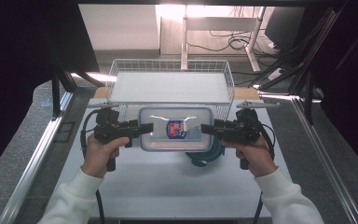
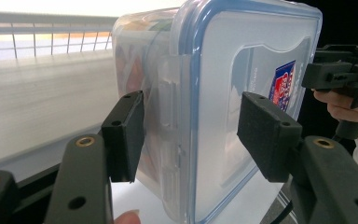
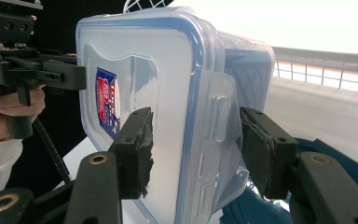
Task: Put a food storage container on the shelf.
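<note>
So we've got the clear plastic container with its blue-rimmed snap lid sitting in the middle of the white table, right in front of the white wire basket. There's a red-and-blue sticker on the lid. Something dark teal pokes out from under the container's right near corner; we can't really tell what it is.

The left gripper comes in at the container's left end. In the left gripper view its jaws straddle the edge with the side latch, one pad under the body and one over the lid. The pad by the body looks about touching the wall, the lid-side pad shows a gap, so we'd call it spread around the edge and not pinching.

The right gripper does the mirror thing at the right end. In the right gripper view the jaws sit either side of the latch flap, spread with gaps on both sides, not clamped on anything.

Each hand, left hand and right hand, wraps its handle, white sleeves coming in from the bottom of the high view.
</note>
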A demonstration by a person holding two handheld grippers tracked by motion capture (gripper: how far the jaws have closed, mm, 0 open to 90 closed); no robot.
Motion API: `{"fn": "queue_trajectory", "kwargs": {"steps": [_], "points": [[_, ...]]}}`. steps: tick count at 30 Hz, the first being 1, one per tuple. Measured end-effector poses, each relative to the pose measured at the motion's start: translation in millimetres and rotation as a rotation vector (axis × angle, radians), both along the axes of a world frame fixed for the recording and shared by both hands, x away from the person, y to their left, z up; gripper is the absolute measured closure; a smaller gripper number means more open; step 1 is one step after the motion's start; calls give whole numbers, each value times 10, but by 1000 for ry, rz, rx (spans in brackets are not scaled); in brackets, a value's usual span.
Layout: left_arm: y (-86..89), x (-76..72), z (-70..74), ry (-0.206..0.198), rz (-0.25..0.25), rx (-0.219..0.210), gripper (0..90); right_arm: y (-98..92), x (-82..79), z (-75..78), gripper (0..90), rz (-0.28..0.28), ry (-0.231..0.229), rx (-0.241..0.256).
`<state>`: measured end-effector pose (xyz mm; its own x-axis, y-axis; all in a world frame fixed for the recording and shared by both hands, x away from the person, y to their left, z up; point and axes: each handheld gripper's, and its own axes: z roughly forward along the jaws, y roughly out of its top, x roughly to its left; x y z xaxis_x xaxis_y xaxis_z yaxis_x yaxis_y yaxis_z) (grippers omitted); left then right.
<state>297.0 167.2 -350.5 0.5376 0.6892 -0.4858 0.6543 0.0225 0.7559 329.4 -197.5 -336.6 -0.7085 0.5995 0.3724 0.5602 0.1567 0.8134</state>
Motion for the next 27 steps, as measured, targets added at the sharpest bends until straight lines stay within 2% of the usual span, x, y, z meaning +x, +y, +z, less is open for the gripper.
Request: {"fn": "queue_trajectory", "kwargs": {"steps": [12,21,24,27], "points": [[9,161,234,-35,-3,-3,425,15,136,254,460,-6,-29,-6],[56,343,396,-47,1,13,427,57,343,378,460,3,-34,-4],[64,360,452,-64,8,23,428,72,402,417,459,10,-39,-4],[82,402,488,-65,8,21,428,92,444,467,460,12,-44,-8]]}}
